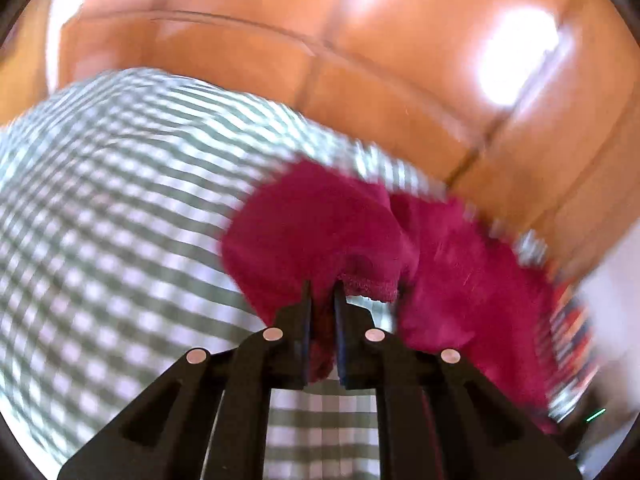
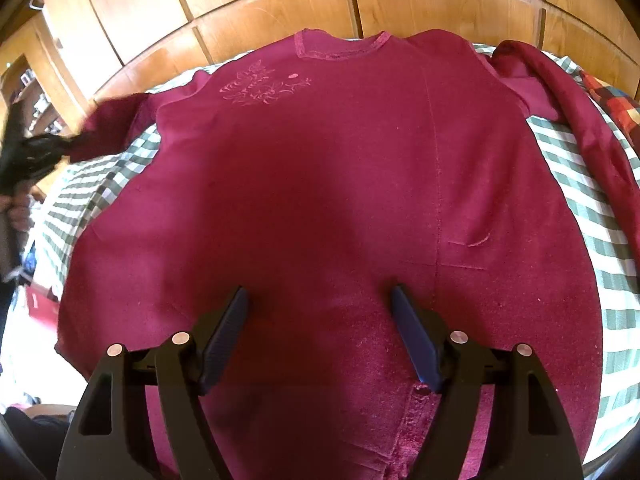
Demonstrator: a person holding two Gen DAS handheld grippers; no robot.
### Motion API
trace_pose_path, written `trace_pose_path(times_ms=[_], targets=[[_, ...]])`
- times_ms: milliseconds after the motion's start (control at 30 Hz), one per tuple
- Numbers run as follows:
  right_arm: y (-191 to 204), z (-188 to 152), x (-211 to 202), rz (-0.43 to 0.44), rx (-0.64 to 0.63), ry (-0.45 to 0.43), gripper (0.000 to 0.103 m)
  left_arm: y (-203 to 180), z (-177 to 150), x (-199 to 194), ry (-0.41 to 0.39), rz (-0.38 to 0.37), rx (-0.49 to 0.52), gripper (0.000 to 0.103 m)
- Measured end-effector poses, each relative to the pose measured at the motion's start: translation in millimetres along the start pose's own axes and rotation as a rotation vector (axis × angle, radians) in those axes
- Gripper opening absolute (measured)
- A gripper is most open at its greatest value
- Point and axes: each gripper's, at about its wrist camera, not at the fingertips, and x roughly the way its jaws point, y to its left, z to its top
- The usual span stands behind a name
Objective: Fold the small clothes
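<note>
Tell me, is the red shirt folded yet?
Not yet. The maroon shirt lies spread flat on the checked cloth. The left gripper is pinching one sleeve. The right gripper is open above the shirt. All the folds are left.

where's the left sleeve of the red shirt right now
In the right wrist view the sleeve is at the far left, lifted off the checked cloth, its cuff pinched in the shut left hand-held gripper.
</note>
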Motion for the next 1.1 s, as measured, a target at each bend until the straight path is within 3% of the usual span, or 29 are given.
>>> trace_pose_path(times_ms=[167, 300, 500, 633, 700, 767, 833, 867, 933, 1100], targets=[[0.4, 0.8, 0.0, -0.005, -0.001, 0.002, 0.073, 84.8, 29.4, -72.5, -0.140, -0.008, -0.289, 0.008], [1.4, 1.5, 0.4, -0.014, 0.007, 0.003, 0.073, 117.8, 56.1, -86.1, -0.188, 0.066, -0.356, 0.008], [3.7, 2.0, 0.9, -0.039, 0.005, 0.007, 0.073, 160.7, 87.1, -35.9, -0.084, 0.290, -0.386, 0.008], [4.3, 2.8, 1.5, -0.055, 0.006, 0.014, 0.073, 185.9, 89.3, 11.2, 0.000, 0.459, -0.398, 0.008], [4.7, 3.1, 1.9, -0.063, 0.004, 0.015, 0.073, 196.3, 85.1, 27.7, 0.046, 0.508, -0.404, 0.009], [5.2, 4.0, 2.3, -0.072, 0.003, 0.018, 0.073, 199.8, 75.8, 41.8, 0.073, 0.568, -0.401, 0.016], [5.0, 4.3, 2.6, -0.077, 0.003, 0.020, 0.073, 200.3, 72.0, 37.1, 0.047, 0.560, -0.425, 0.022], [4.4, 4.4, 2.7, -0.077, 0.004, 0.020, 0.075, 199.4, 71.2, 32.9, 0.035, 0.567, -0.438, 0.040], [4.9, 4.3, 3.7, -0.073, 0.005, 0.017, 0.078, 189.5, 66.8, 13.6, -0.034, 0.626, -0.454, 0.055], [9.6, 3.1, 4.9, -0.088, -0.012, 0.013, 0.082, 137.9, 53.5, -13.7, -0.115, 0.519, -0.318, 0.055]])
